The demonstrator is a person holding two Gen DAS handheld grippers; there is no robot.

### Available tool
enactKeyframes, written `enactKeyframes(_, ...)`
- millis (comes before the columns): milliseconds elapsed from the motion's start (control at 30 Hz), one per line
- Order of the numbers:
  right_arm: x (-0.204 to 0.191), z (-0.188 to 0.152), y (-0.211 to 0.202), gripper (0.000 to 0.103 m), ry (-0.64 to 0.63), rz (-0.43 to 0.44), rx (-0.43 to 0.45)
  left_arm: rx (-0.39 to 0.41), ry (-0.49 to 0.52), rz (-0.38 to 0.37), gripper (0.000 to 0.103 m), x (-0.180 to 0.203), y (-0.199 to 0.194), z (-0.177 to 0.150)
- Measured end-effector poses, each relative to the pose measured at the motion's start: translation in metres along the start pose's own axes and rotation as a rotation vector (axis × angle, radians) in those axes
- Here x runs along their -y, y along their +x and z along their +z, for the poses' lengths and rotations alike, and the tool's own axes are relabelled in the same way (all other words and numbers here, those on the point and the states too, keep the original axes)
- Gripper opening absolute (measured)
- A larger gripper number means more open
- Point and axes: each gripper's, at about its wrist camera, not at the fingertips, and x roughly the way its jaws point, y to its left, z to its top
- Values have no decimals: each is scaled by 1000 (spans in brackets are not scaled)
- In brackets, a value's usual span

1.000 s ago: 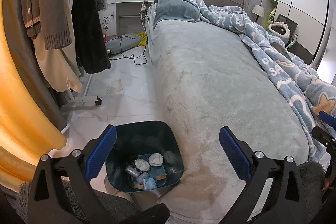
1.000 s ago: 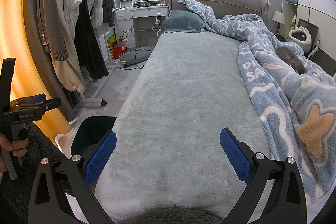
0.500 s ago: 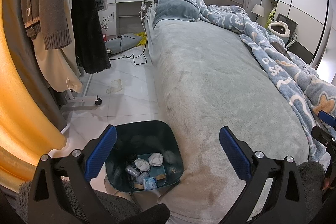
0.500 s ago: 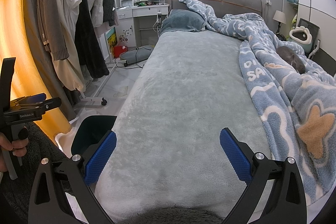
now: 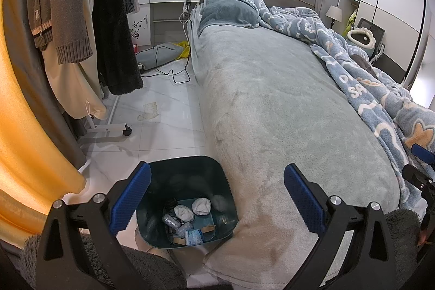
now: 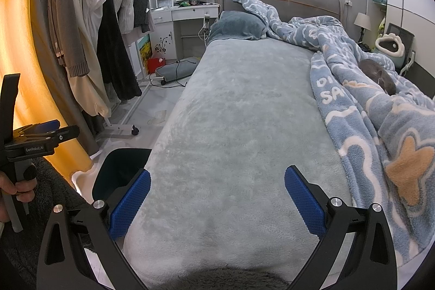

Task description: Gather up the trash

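The dark green bin [image 5: 187,170] stands on the tile floor [image 5: 163,132] against the bed's [image 5: 272,105] near corner, holding crumpled white tissues [image 5: 201,205], wrappers and cardboard scraps; its lower edge is hidden. Left gripper [image 5: 216,197] and right gripper [image 6: 217,199] both gape wide, empty.

**Trash bin by the bed, litter on the floor**

A dark teal bin [image 5: 187,197] stood upright at the lower centre of the left wrist frame, touching the bed's edge. Inside lay crumpled white wads [image 5: 201,206], bluish wrappers [image 5: 193,236] and cardboard scraps. A flattened translucent wrapper [image 5: 149,110] lay on the tiles, mid-left.
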Motion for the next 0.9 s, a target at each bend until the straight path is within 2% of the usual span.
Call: enactKeyframes(900, -1, 2, 0, 100, -4, -2, 0, 6, 5, 2, 100, 1, 0, -4)
